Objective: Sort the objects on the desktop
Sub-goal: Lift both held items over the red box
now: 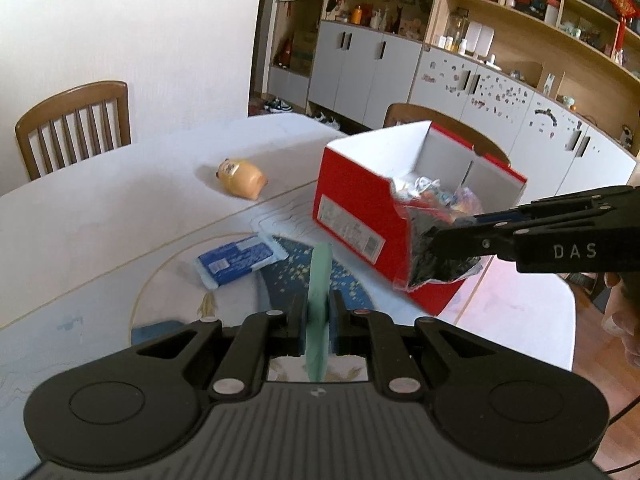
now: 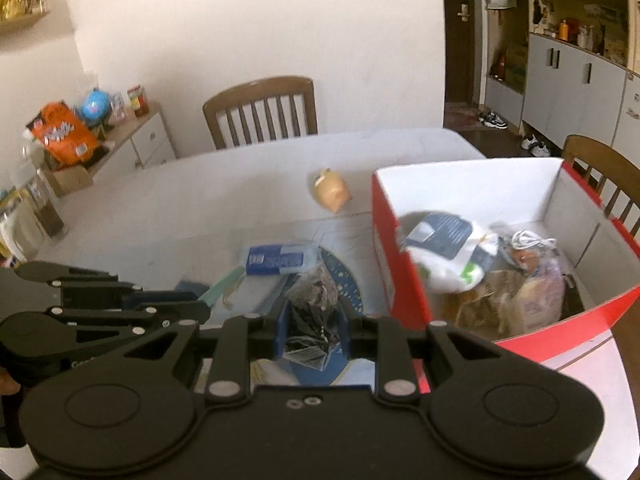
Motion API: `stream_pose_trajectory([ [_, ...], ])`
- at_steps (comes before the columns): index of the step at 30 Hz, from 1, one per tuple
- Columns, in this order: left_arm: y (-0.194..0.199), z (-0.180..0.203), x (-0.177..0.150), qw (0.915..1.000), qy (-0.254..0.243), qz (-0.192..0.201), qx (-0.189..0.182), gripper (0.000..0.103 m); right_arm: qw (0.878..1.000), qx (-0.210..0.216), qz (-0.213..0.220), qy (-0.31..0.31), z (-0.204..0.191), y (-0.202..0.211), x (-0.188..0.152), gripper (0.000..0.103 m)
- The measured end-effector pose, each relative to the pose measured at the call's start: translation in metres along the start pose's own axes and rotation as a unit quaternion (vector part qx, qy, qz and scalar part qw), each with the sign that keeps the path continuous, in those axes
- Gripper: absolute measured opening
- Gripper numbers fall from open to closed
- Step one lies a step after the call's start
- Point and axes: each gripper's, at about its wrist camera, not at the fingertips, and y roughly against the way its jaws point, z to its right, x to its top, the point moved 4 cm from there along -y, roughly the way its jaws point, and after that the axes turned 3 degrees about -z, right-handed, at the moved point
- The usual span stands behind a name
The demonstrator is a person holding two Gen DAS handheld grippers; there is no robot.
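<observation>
Now the left tongs (image 1: 316, 320) are pinching a thin, flat mint-green strip (image 1: 320, 280) edge-on between their black fingers, closed tightly on it, and holding it above the white surface (image 1: 100, 208) near the blue patterned mat (image 1: 292, 276). Just to the right, the right tongs (image 2: 313, 332) are gripping a crinkly dark plastic packet (image 2: 310, 312), their fingers partly closed around it; in the left wrist view the packet (image 1: 436, 256) is hanging against the near corner of the red cardboard box with a white inside (image 1: 360, 208).

That box is sitting on the right side of the surface, and several things are lying inside it: a white and dark blue pouch (image 2: 444, 252), a knotted clear bag (image 2: 532, 248) and some brownish wrappers, though blur is making these hard to identify. Left of the box, a blue and white wrapped pack (image 1: 236, 260) is lying flat at the mat's edge. Farther off, a small peach-coloured pig-shaped toy (image 1: 242, 178) is lying on its side, well apart from the box. A brown wooden slat-back chair (image 1: 76, 124) is standing at the far edge.
</observation>
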Motion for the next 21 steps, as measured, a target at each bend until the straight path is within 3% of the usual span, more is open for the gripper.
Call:
stream_pose_trajectory([
  [9,0.011,0.030,0.017,0.9997,-0.004,0.024,0.007,0.010,1.000,-0.004,0.021,-0.005,0.032,0.027,0.012,0.025],
  [21,-0.007,0.072,0.041,0.9992,-0.002,0.030,0.028,0.010,0.999,0.005,0.035,-0.006,0.089,0.043,0.024,0.025],
])
